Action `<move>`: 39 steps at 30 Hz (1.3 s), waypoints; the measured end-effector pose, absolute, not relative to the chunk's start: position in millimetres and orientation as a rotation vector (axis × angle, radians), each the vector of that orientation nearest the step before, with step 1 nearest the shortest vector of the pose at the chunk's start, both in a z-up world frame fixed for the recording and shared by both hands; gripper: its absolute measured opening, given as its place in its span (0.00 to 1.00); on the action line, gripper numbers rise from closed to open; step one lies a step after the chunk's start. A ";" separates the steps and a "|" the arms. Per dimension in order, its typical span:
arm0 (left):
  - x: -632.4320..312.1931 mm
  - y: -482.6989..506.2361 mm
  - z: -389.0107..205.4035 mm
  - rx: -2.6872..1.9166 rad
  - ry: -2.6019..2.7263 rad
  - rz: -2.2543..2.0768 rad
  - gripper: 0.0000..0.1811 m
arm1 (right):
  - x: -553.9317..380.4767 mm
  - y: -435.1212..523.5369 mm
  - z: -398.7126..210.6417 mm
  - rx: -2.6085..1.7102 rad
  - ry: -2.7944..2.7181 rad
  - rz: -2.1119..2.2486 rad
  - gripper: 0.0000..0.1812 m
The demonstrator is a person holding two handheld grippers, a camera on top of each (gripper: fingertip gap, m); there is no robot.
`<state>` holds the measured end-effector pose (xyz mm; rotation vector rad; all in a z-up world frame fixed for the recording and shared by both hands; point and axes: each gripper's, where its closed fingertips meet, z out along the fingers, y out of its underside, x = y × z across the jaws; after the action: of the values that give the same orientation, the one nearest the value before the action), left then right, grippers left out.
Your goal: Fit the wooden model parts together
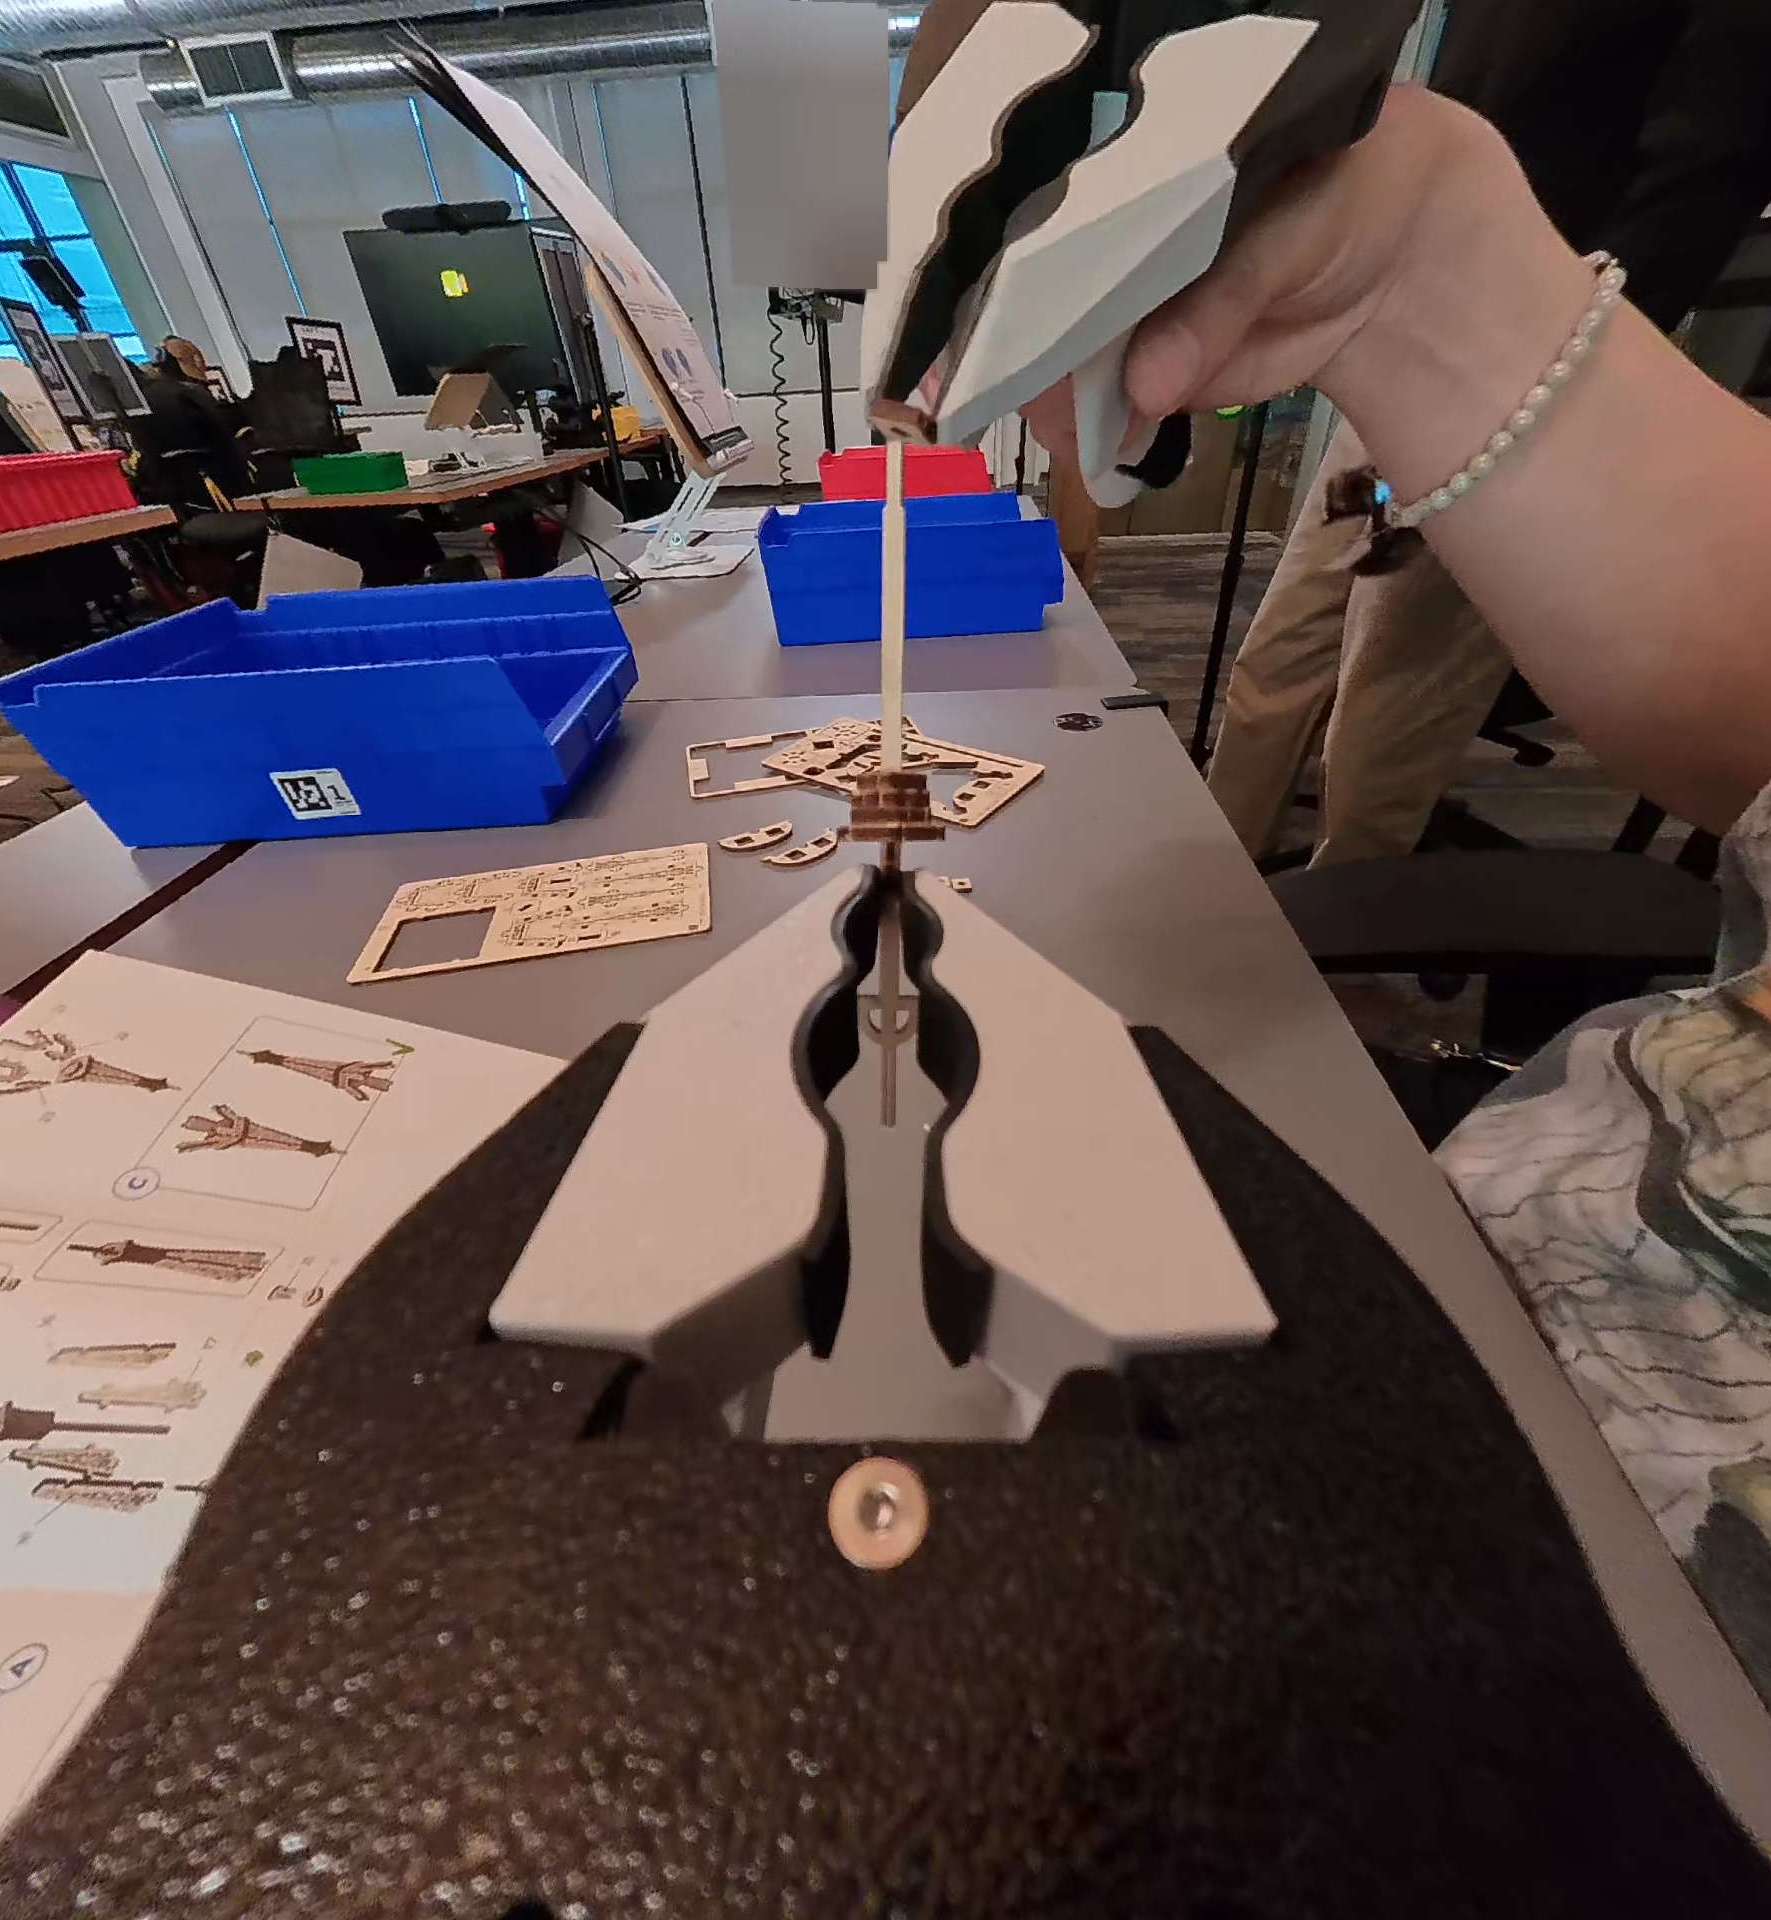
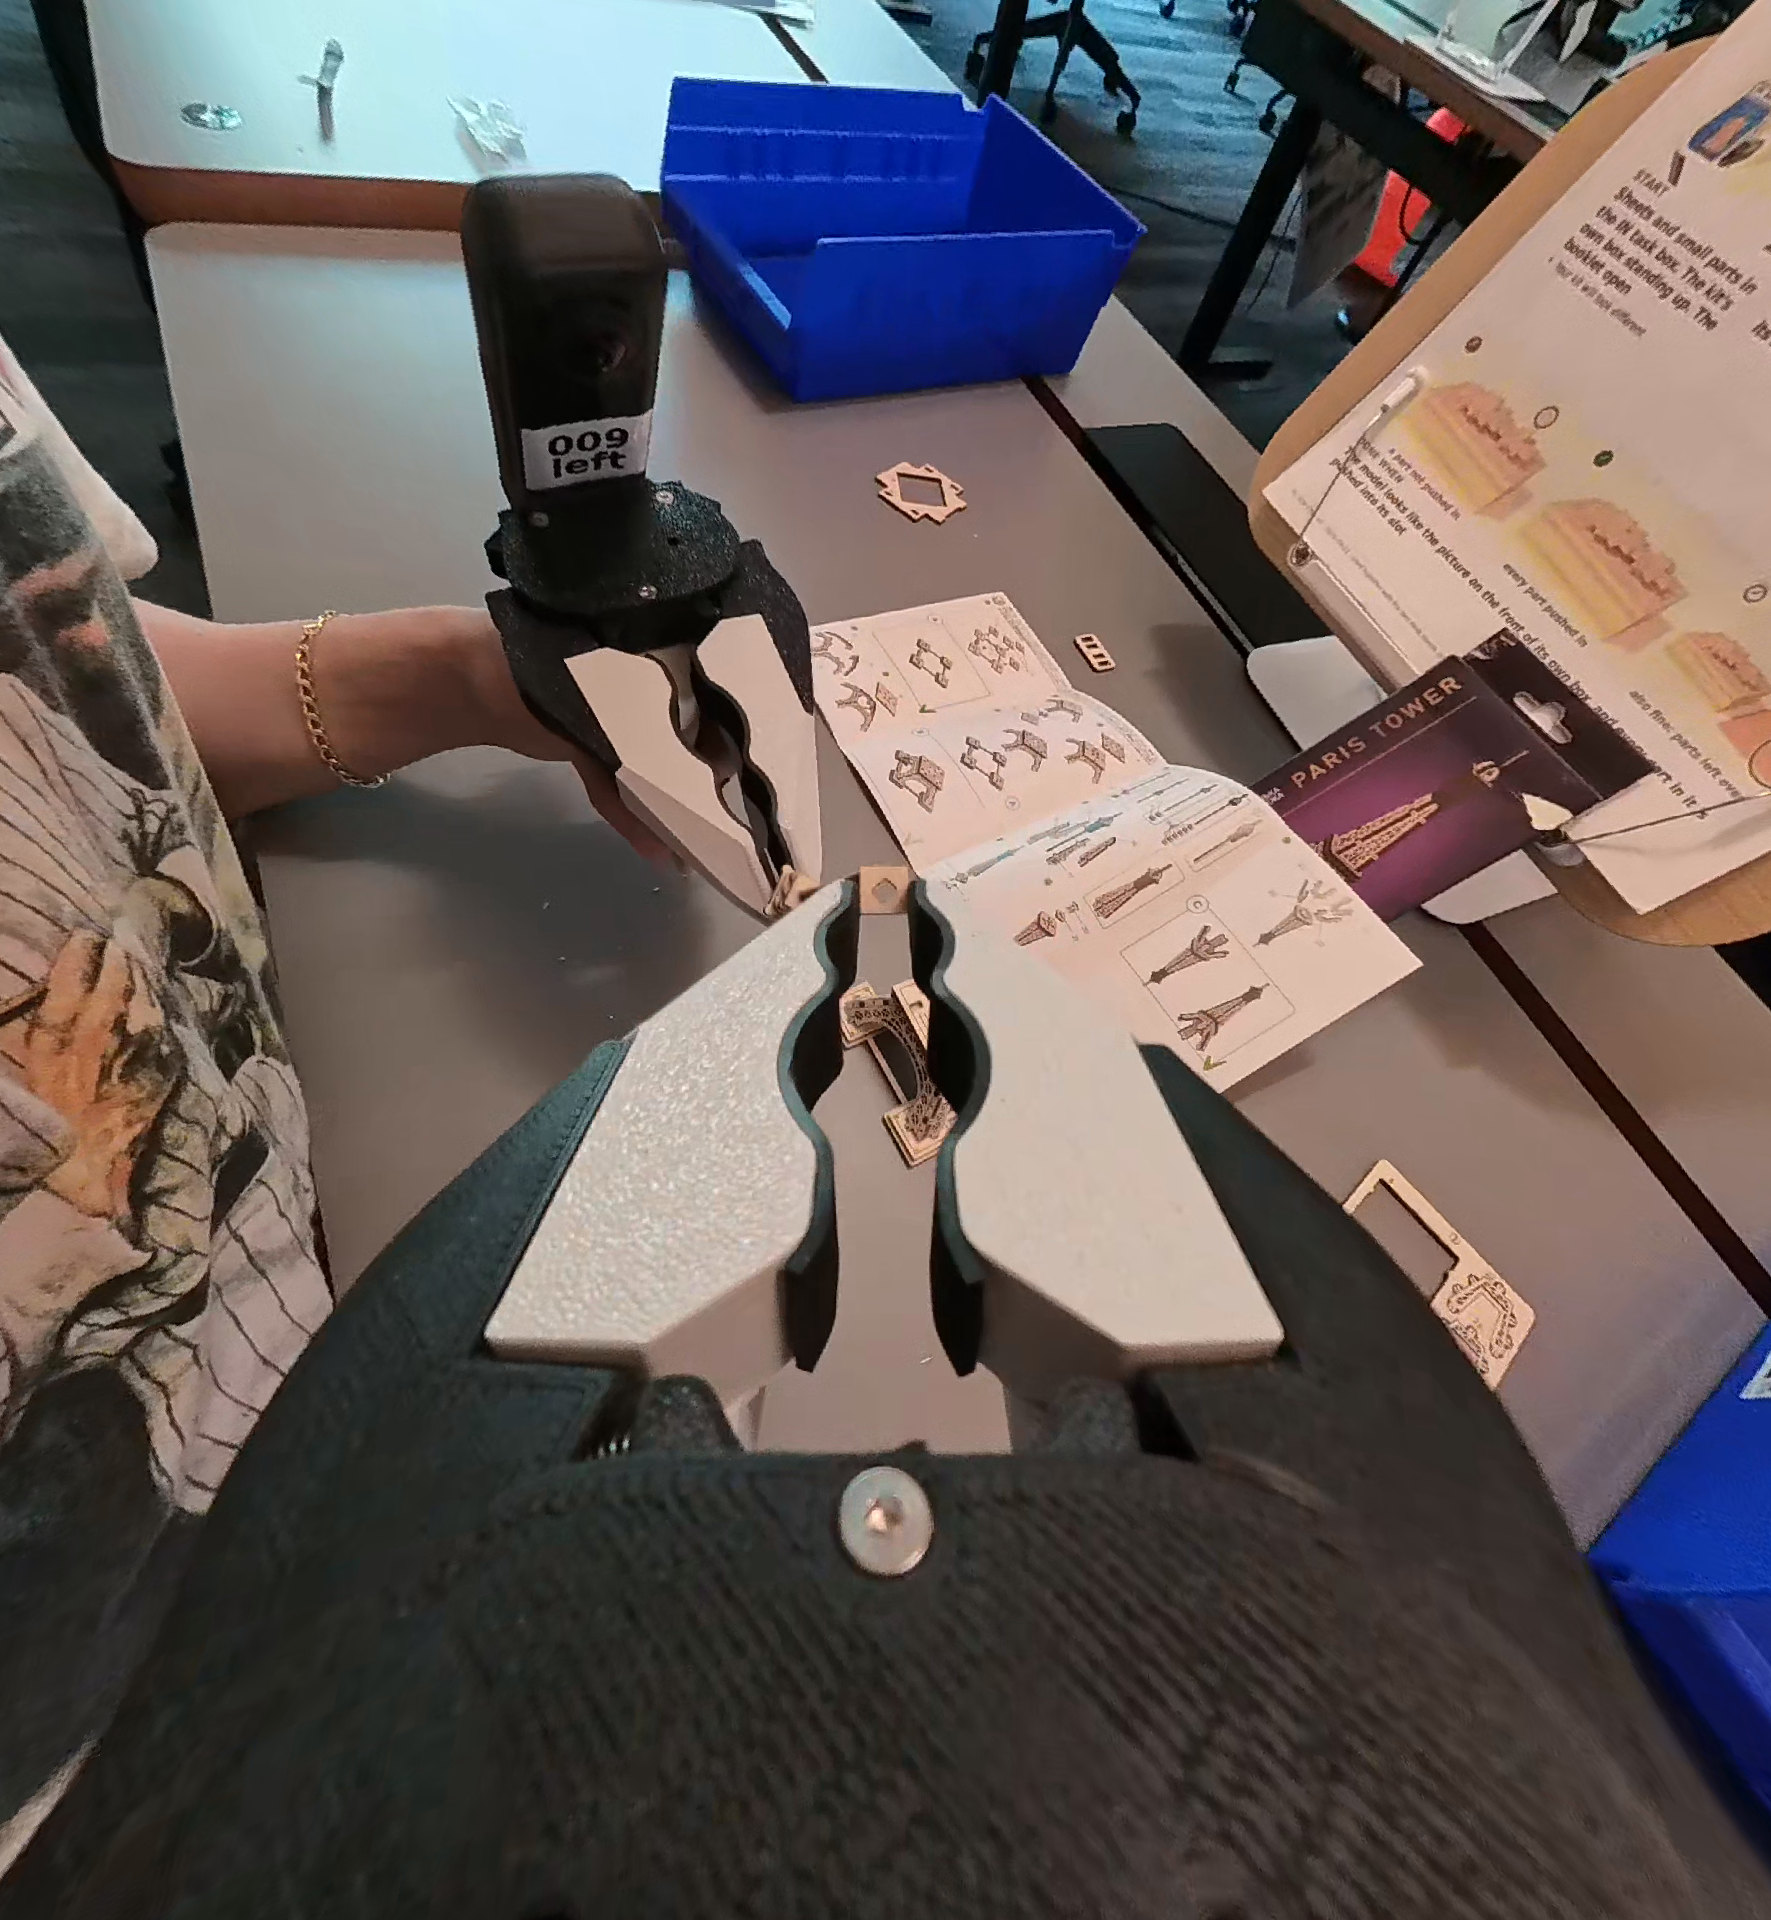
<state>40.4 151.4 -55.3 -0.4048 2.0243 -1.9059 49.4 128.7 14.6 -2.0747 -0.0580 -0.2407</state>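
Note:
In the left wrist view my left gripper [image 1: 886, 878] is shut on the lower end of a thin wooden spire [image 1: 893, 623]. The spire points up and away and carries a small stack of wooden platforms [image 1: 893, 805] just past my fingertips. My right gripper [image 1: 902, 416] comes down from above, shut on a small square wooden piece [image 1: 904, 421] at the spire's top end. In the right wrist view my right gripper [image 2: 881, 894] pinches that square piece [image 2: 883, 889], which has a hole. The left gripper [image 2: 785, 896] is just left of it. A wooden tower section [image 2: 907, 1081] lies on the table below.
Laser-cut wooden sheets [image 1: 548, 909] [image 1: 860, 764] and an open instruction booklet [image 2: 1068, 831] lie on the grey table. Blue bins [image 1: 341, 696] [image 1: 907, 566] [image 2: 881, 249] stand behind. A purple kit box [image 2: 1432, 790] and an instruction board [image 2: 1587, 468] are at right. The gap from one gripper's tips to the other's is roughly 8 cm.

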 end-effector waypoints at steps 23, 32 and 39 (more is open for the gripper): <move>38.1 150.5 -59.8 -0.321 2.045 -1.800 0.00 | 42.3 125.8 5.1 -2.152 -0.118 -0.154 0.04; 38.3 150.1 -61.0 -0.321 2.047 -1.803 0.00 | 44.2 125.4 4.3 -2.148 -0.125 -0.144 0.04; 37.2 150.2 -62.1 -0.313 2.054 -1.809 0.00 | 41.9 125.5 3.0 -2.129 -0.130 -0.087 0.04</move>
<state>37.2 150.2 -62.1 -0.3127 2.0543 -1.8093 41.9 125.5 3.0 -2.1285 -0.1302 -0.0870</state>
